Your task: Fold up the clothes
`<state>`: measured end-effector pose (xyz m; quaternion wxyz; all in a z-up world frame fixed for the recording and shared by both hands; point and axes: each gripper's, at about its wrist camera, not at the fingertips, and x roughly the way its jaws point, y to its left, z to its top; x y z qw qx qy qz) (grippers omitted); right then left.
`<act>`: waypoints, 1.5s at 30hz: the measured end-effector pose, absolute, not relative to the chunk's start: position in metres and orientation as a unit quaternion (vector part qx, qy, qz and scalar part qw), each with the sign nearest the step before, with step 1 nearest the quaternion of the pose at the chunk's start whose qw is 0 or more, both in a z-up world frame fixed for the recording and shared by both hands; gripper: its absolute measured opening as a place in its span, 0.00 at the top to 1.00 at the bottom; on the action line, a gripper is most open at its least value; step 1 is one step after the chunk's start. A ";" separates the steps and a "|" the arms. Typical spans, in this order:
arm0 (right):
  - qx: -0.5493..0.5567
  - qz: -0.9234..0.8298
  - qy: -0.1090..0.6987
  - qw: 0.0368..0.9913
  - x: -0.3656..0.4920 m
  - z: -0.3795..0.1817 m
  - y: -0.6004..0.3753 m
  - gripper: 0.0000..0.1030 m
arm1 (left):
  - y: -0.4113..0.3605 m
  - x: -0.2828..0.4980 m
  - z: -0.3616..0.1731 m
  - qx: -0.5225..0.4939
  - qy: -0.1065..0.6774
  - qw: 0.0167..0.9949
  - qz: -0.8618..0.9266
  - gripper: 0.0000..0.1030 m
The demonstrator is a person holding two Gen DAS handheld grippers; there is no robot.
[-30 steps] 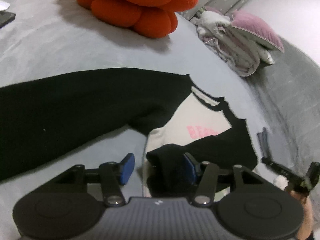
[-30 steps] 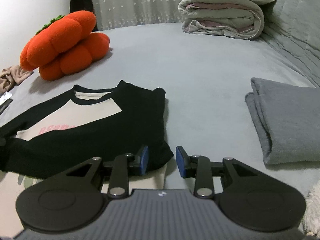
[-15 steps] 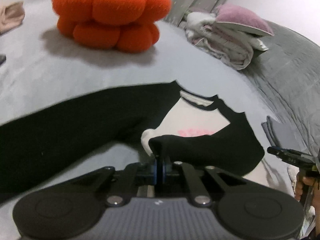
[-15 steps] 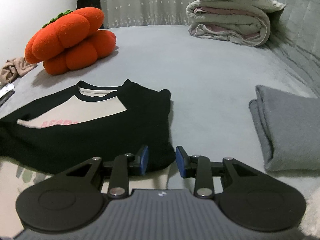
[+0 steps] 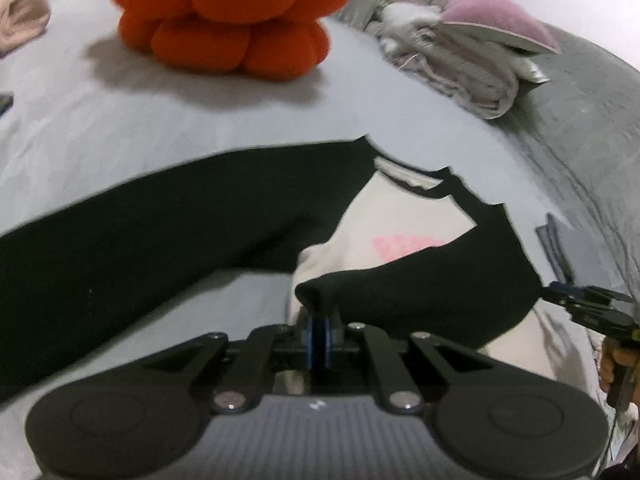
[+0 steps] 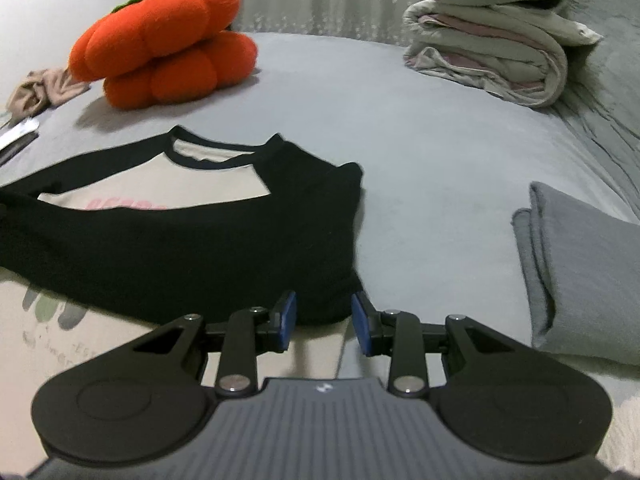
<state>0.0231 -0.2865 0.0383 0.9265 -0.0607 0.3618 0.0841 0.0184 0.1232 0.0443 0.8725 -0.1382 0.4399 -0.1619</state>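
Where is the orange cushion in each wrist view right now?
Left wrist: orange cushion at top, left of centre, on the bed beyond the shirt.
Right wrist: orange cushion at upper left, beyond the shirt's collar.
Shared landmark: the folded quilt, upper right in both views.

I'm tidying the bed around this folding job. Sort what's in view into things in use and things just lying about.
In use:
- black and cream shirt
- left claw, shut on the shirt's black cuff
- right claw, open at the shirt's edge

Lying about:
- orange pumpkin cushion
- rolled quilt with purple pillow
- folded grey garment
- beige cloth
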 end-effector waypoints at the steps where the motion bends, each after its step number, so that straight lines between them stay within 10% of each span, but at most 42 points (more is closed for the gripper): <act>1: -0.063 0.086 0.361 0.926 0.023 0.038 -0.285 0.64 | 0.125 0.020 0.043 -0.141 0.440 0.873 -0.157 0.94; 18: 0.043 0.100 0.386 0.916 0.020 0.041 -0.308 0.64 | 0.147 -0.053 0.142 -0.279 0.314 0.889 -0.184 0.96; 45: 0.547 0.013 0.317 0.775 0.028 -0.018 -0.387 0.65 | 0.168 -0.084 0.061 -0.472 0.409 0.761 -0.176 0.96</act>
